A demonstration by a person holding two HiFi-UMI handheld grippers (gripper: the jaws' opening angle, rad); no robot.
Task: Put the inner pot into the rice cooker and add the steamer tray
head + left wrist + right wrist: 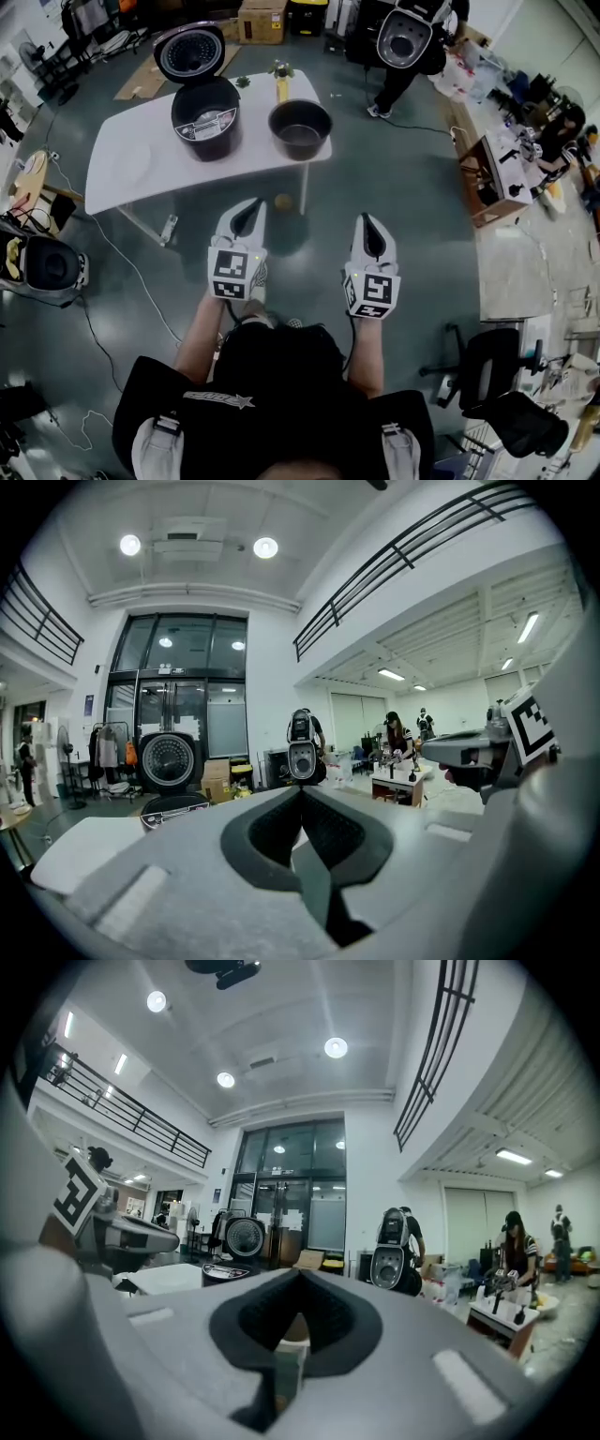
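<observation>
A black rice cooker (pixel 206 120) stands on the white table (pixel 159 117) with its lid (pixel 188 52) raised. Just right of it sits the dark inner pot (pixel 300 128), empty. A pale round shape (pixel 127 161) on the table's left part may be the steamer tray. Both grippers hover over the floor short of the table's near edge. My left gripper (pixel 251 204) is shut and holds nothing, and so is my right gripper (pixel 367 219). The left gripper view shows its jaws (pixel 302 791) closed, with the cooker (pixel 173 808) beyond. The right gripper view shows closed jaws (pixel 298 1275) and the cooker (pixel 225 1270) ahead on the left.
A person (pixel 405 42) stands behind the table with another cooker. A further cooker (pixel 45 267) sits on the floor at left. Cardboard boxes (pixel 262 21) lie at the back, a desk (pixel 506 173) and office chair (pixel 497 375) at right. A yellow item (pixel 282 87) stands behind the pot.
</observation>
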